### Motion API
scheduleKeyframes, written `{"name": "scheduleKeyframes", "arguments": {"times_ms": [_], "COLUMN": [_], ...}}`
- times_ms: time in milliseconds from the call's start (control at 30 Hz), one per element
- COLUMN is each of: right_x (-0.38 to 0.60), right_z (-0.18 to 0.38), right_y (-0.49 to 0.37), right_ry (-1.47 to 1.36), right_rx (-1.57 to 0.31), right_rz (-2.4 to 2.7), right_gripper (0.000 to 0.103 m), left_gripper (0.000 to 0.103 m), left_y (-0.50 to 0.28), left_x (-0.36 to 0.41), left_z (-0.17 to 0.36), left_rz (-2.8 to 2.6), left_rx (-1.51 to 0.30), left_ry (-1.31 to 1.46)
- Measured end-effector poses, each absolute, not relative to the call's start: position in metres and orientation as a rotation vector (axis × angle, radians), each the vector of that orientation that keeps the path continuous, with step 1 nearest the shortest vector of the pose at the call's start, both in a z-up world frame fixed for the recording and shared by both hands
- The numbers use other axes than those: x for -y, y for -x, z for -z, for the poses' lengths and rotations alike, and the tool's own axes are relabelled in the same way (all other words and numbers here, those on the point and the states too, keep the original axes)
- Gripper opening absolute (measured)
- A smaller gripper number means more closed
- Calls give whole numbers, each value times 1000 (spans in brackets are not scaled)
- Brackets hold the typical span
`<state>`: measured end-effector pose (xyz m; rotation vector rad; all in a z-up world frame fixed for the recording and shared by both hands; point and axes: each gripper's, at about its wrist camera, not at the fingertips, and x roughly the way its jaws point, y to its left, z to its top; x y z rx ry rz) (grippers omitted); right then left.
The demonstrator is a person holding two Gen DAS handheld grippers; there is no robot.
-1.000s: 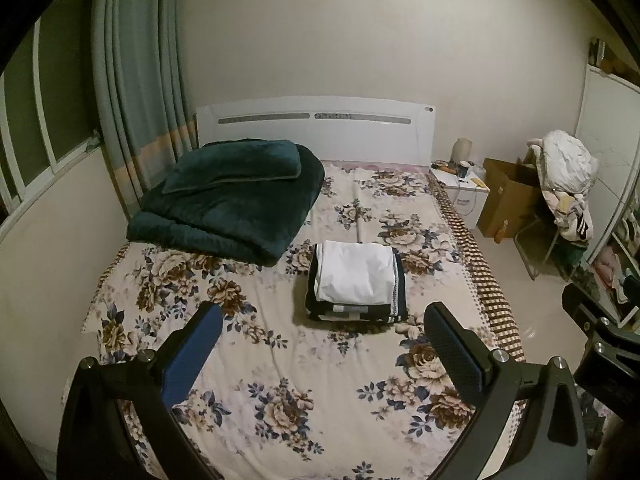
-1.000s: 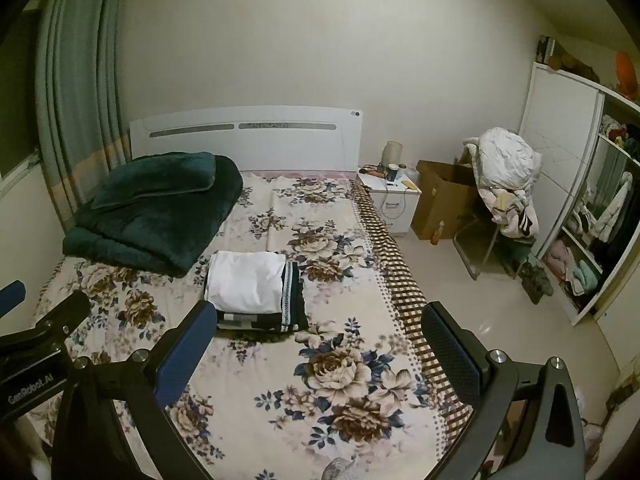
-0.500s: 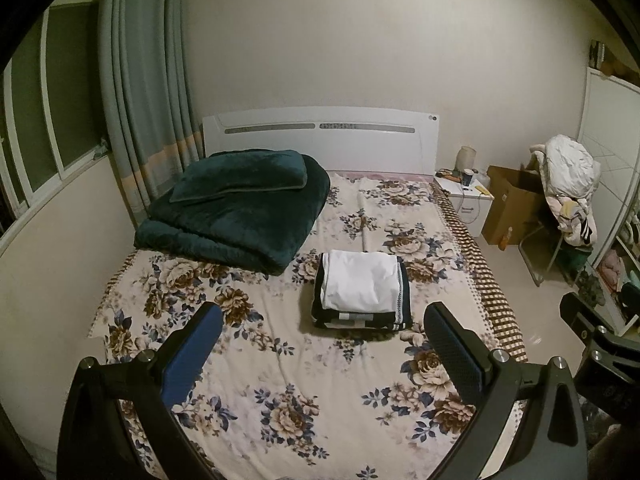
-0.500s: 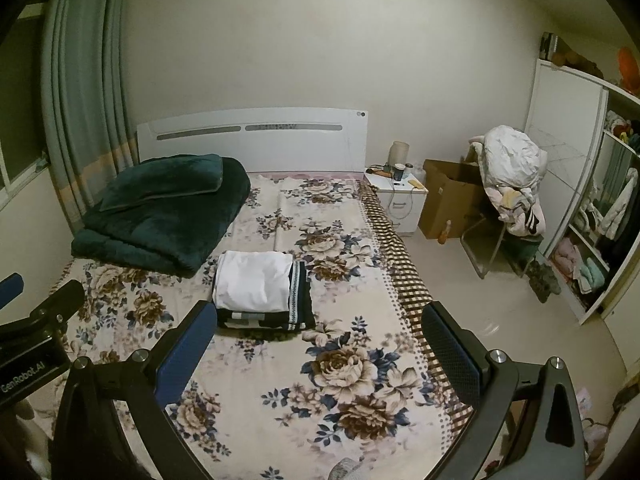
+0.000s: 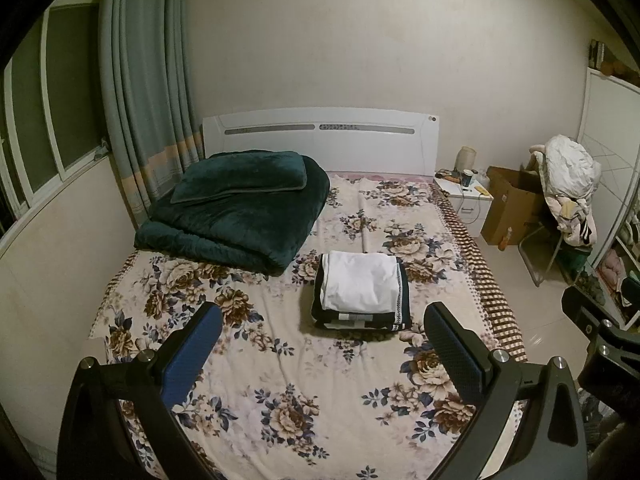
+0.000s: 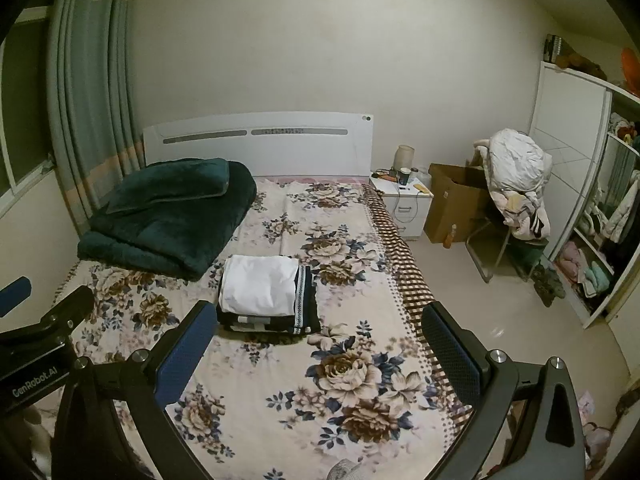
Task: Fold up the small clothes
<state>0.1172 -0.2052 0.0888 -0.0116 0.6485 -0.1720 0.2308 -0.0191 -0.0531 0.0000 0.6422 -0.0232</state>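
Folding looks finished: the white-topped stack of folded clothes (image 5: 362, 294) rests mid-bed; both grippers (image 5: 320, 344) (image 6: 318, 344) hover before it, jaws open, empty.

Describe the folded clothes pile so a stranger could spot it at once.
Start at the bed with the floral sheet. Near its middle, in front of the dark green quilt, sits the clothes pile. Unlike the bulky quilt, it is small and neat, a white garment on top of dark ones.
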Motion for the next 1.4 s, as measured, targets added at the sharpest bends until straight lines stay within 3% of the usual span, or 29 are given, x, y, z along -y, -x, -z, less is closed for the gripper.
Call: {"name": "scheduleKeyframes", "arguments": {"times_ms": [1400], "right_x": [197], "right_z": [-91], "right_y": [-110], "right_ry": [9], "right_rx": [-642], "right_rz": [166], "right_gripper": [103], "left_gripper": [103], "left_y": [-225], "left_x": [15], "left_z": [47], "left_rz": [27], "left_rx": [-644], "left_ry": [11]}}
